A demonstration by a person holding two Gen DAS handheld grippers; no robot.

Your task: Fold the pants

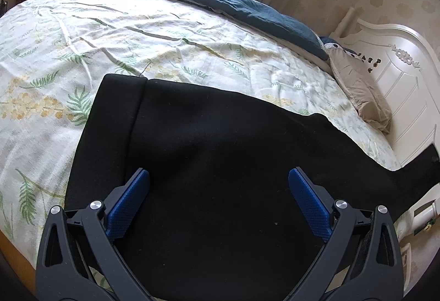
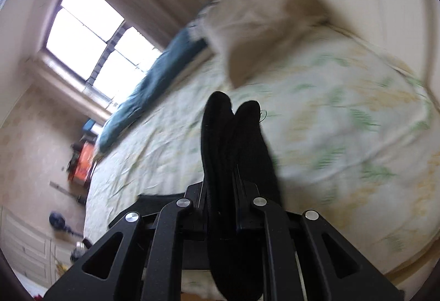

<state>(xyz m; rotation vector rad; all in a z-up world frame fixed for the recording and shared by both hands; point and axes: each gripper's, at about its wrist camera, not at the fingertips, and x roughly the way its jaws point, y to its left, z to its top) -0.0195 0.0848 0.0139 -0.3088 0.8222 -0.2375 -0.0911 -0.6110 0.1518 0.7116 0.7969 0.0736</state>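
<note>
The left gripper [image 1: 219,177] hovers spread wide over the black pants [image 1: 220,149] on the floral bedspread [image 1: 137,34]. The right gripper [image 2: 233,177] pinches a bunched fold of them.

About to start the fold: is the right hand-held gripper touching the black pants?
Touching. The right wrist view shows the right hand-held gripper shut on a bunched fold of the black pants, cloth sticking out past its fingertips.

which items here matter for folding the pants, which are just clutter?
In play:
black pants
right claw, clamped on a bunch of the pants
left claw, open above the pants
floral bed sheet, the work surface

Clutter:
teal blanket
beige pillow
white headboard
</note>
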